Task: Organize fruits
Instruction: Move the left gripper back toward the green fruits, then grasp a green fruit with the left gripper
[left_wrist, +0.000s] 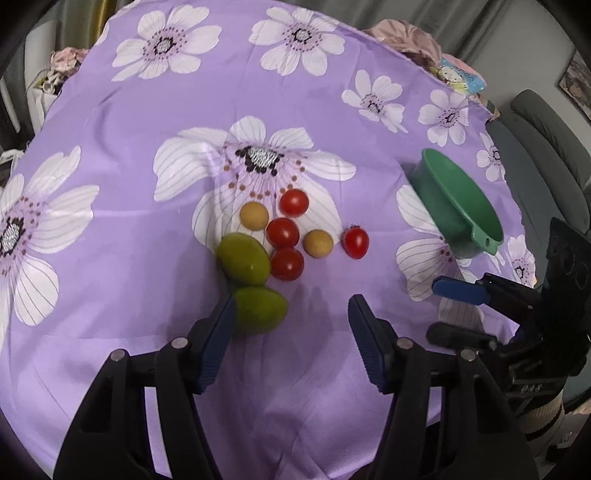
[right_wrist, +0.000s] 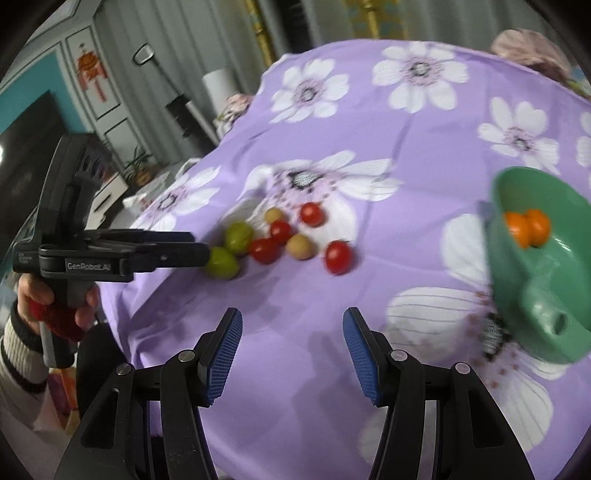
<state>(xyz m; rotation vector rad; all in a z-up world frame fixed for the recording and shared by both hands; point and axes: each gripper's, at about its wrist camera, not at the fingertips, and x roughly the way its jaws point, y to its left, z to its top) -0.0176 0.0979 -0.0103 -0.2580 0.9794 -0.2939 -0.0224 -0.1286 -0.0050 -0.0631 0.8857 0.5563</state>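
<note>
purple flowered worktop holds loose fruits; nearest green fruit touches the left tool, open and empty. right tool too. close gently, then go to the green bowl.

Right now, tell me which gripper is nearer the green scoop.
Right. The right gripper hovers open just beside the scoop; the left gripper is open over by the green fruits, farther off.

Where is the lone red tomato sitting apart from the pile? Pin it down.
In the left wrist view the lone tomato lies on the purple cloth, right of the fruit cluster beside a tan fruit, left of the green bowl.
</note>
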